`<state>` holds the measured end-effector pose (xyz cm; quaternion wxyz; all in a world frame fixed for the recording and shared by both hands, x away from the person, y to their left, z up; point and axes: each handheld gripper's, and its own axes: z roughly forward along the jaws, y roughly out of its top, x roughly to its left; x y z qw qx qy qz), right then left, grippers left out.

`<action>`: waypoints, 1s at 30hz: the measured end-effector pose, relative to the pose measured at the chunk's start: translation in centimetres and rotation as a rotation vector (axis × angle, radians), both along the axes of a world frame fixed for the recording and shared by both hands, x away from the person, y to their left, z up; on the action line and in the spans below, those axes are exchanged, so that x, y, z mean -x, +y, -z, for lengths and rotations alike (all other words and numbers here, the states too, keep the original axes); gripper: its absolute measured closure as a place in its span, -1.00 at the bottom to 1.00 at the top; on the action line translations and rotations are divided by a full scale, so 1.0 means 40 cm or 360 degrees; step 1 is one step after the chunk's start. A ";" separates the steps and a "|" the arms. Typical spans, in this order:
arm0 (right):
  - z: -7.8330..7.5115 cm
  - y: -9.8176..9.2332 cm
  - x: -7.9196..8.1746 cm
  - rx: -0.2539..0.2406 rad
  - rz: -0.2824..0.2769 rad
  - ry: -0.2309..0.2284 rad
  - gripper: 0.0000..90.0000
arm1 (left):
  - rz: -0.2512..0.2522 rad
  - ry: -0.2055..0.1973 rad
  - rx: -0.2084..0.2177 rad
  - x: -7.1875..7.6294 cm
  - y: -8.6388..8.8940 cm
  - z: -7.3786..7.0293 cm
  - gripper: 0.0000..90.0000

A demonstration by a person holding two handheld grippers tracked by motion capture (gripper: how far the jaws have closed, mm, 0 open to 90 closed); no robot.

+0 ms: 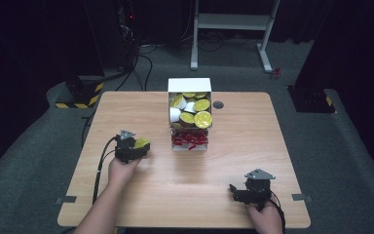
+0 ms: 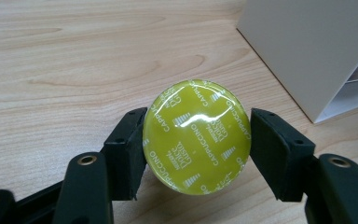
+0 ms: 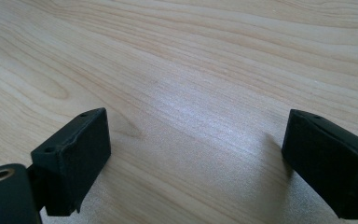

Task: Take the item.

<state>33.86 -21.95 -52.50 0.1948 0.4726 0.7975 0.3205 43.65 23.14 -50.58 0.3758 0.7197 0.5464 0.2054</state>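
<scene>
A coffee capsule (image 2: 196, 135) with a shiny yellow-green lid printed "Cappuccino" sits between the black jaws of my left gripper (image 2: 196, 140), which is shut on it just above the wooden table (image 2: 74, 70). In the high view the same left gripper (image 1: 139, 146) holds the capsule (image 1: 141, 142) at the table's left, left of the white box (image 1: 190, 114). That box holds several yellow-lidded and white capsules, with red ones in its lower part. My right gripper (image 3: 198, 158) stands open over bare wood, nothing between its jaws; in the high view the right gripper (image 1: 233, 190) is near the front right.
A corner of the white box (image 2: 307, 51) rises at the upper right of the left gripper view. A small dark round grommet (image 1: 218, 105) sits in the tabletop right of the box. Beyond the table are a grey floor, cables and a white frame.
</scene>
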 end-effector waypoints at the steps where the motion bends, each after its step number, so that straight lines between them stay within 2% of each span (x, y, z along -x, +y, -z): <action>1: 0.000 0.000 0.000 0.0000 0.0000 0.0000 -0.83 | -0.0002 0.0005 0.0002 -0.001 0.000 0.002 -0.12; 10: 0.000 0.000 0.000 0.0003 -0.0005 -0.0002 -0.83 | -0.0023 0.0025 0.0003 -0.007 -0.002 0.014 -0.12; 16: 0.000 0.000 0.000 0.0002 -0.0005 -0.0002 -0.83 | 0.0001 0.0029 0.0008 -0.011 -0.006 0.012 -0.13; 18: 0.000 0.000 0.000 0.0002 -0.0005 -0.0002 -0.83 | 0.0021 0.0000 0.0025 -0.009 -0.008 0.009 -0.16; 22: 0.000 0.000 0.000 0.0003 -0.0005 -0.0002 -0.82 | 0.0003 -0.0017 0.0033 -0.011 -0.013 0.000 -0.36; 30: 0.000 0.000 0.001 -0.0001 -0.0007 0.0003 -0.83 | -0.0017 -0.0075 0.0032 -0.005 -0.009 -0.021 -0.40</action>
